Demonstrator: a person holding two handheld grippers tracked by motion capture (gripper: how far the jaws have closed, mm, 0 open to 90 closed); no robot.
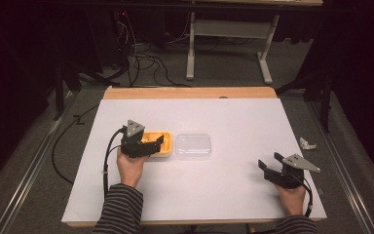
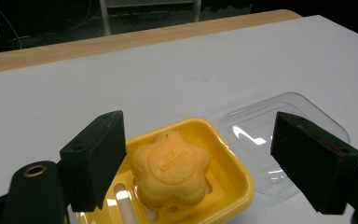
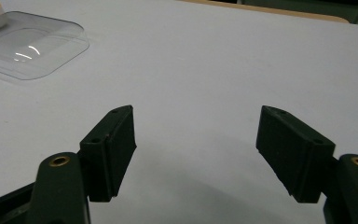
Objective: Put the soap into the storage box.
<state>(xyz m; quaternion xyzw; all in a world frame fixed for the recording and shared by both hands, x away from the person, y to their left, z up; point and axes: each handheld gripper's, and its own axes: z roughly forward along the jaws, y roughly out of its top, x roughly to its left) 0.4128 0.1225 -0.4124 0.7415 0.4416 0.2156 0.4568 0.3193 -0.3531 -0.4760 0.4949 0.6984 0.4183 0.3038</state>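
Observation:
A yellow soap dish (image 1: 163,146) (image 2: 235,184) sits left of the table's middle, and in it lies an orange flower-shaped soap (image 2: 171,167). Just right of the dish lies a clear plastic lid (image 1: 193,145) (image 2: 279,126) (image 3: 28,46). My left gripper (image 1: 152,144) (image 2: 205,161) hangs open over the dish, its jaws standing wide on either side of the soap without touching it. Near the table's front right my right gripper (image 1: 269,164) (image 3: 196,149) is open above bare table, with nothing between its jaws.
The white table top (image 1: 233,122) has a wooden strip (image 1: 190,92) along its far edge. A small crumpled white scrap (image 1: 307,143) lies on the floor off the right edge. Cables (image 1: 146,58) and a desk frame (image 1: 233,34) stand beyond the table.

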